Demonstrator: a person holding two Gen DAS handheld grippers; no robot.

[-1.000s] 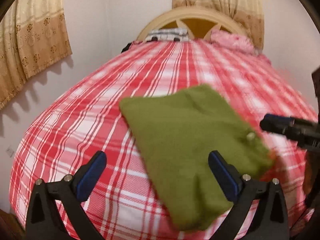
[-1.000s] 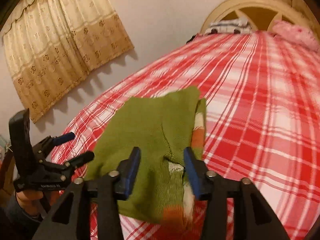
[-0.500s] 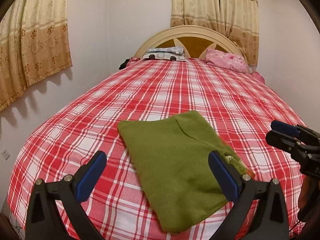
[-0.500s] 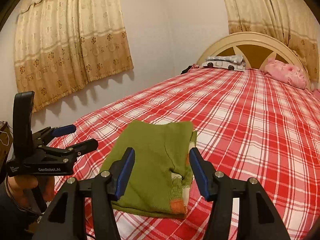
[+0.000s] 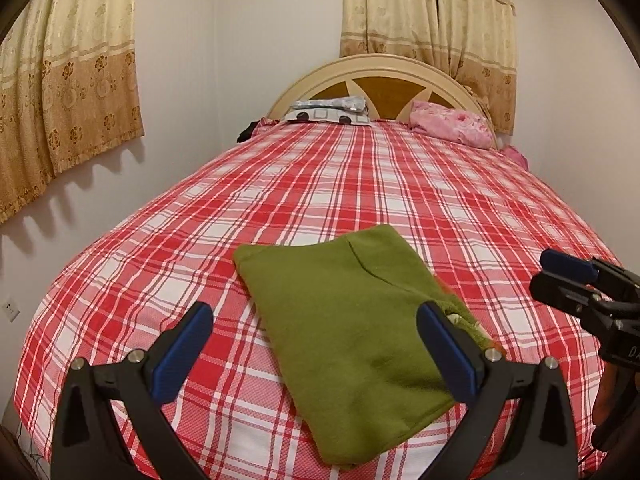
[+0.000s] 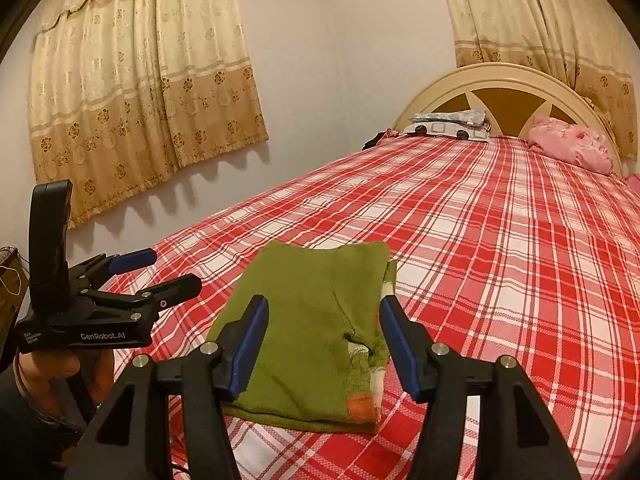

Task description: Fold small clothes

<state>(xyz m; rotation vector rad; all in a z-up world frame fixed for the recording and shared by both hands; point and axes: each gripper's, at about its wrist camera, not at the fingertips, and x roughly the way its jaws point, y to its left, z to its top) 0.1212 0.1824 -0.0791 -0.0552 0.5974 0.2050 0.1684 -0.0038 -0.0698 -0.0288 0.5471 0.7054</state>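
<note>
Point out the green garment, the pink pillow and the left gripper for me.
green garment (image 5: pixel 344 320), left wrist view, middle of its folded top surface.
pink pillow (image 6: pixel 572 144), right wrist view, centre of its crumpled front.
left gripper (image 6: pixel 164 272), right wrist view, gap midway between its fingertips.

1. The room was lit warm and fairly bright, with a yellowish cast.
2. Light came from above: the curtain (image 5: pixel 68 92) hems threw scalloped shadows down the wall (image 5: pixel 240 40).
3. Fisheye bending curved the bed (image 5: pixel 360 184) into a dome; black vignette filled the corners.
4. Both views were sharp, with slight softness toward the edges.
</note>
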